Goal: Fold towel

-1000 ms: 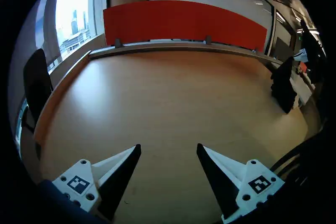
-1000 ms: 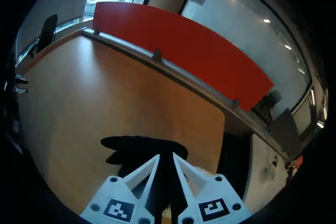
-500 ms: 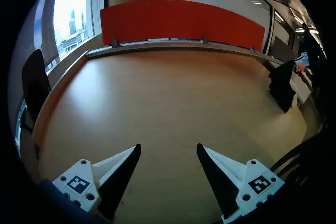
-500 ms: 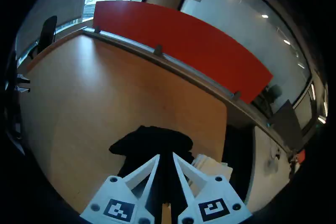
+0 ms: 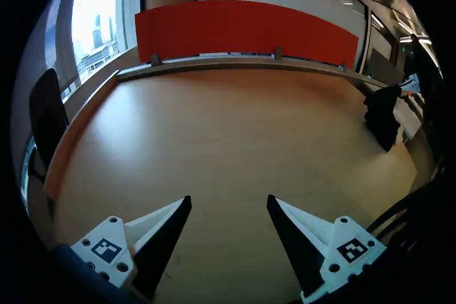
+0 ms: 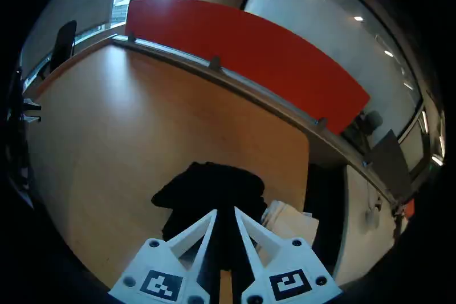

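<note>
**A:** How far along is the folding?

**B:** Barely begun, I'd judge. The black towel (image 6: 208, 187) is a crumpled bundle with no flat layer and no crease in it. Spreading it out and making every fold is left to do.

**A:** Where is the towel?

**B:** By the right edge of the wooden worktop (image 5: 216, 121), gathered up instead of lying flat. In the left gripper view it stands as a dark upright bunch at that same edge.

**A:** And the jaws?

**B:** The right gripper (image 6: 225, 210) has its jaws clenched to a narrow slit. Dark cloth fills the slit, so I take it to be gripping the towel. The rest of the towel spills out just ahead of the tips. The left gripper (image 5: 228, 198) has its jaws spread wide and holds nothing. It hangs over bare wood toward the near edge, well apart from the towel.

**A:** Anything else close by?

**B:** A pale stack (image 6: 292, 221) sits just beside the towel at the right edge. I cannot tell whether it is paper or cloth. A red divider panel (image 5: 245, 24) runs along the far edge.
</note>
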A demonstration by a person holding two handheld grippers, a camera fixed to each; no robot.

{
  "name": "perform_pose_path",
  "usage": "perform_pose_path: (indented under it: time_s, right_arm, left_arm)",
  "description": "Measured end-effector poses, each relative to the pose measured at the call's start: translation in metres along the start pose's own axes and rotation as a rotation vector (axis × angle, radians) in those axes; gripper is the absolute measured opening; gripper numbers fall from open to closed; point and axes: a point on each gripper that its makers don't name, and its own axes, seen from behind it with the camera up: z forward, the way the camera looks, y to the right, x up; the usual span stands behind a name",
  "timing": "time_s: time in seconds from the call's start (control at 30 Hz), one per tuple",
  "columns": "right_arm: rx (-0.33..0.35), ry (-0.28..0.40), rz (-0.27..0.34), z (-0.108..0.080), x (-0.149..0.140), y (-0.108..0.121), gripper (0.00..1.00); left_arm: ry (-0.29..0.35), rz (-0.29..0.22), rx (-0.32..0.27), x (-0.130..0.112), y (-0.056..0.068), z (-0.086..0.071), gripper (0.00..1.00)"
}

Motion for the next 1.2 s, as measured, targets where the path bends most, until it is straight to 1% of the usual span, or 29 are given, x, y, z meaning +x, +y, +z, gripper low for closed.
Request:
perform_pose_path:
  time_s: [0.3, 0.4, 0.6, 0.9, 1.2]
  right_arm:
    - [-0.012, -0.041, 0.026, 0.002, -0.031, 0.002, 0.06]
    - [-0.018, -0.048, 0.040, 0.002, -0.039, 0.004, 0.06]
    - [-0.026, -0.088, 0.058, 0.005, -0.062, 0.012, 0.06]
    - [-0.023, -0.152, 0.107, 0.015, -0.098, 0.017, 0.06]
    - [-0.020, -0.205, 0.158, 0.028, -0.129, 0.019, 0.06]
  left_arm:
    - [-0.002, 0.015, -0.006, 0.001, 0.004, 0.000, 0.99]
    - [-0.003, 0.020, -0.009, 0.001, 0.005, 0.000, 0.99]
    - [-0.002, 0.031, -0.010, 0.002, 0.008, -0.001, 0.98]
    - [-0.008, 0.036, -0.007, 0.000, 0.010, -0.004, 0.99]
    - [-0.017, 0.044, 0.004, -0.003, 0.009, -0.007, 0.99]
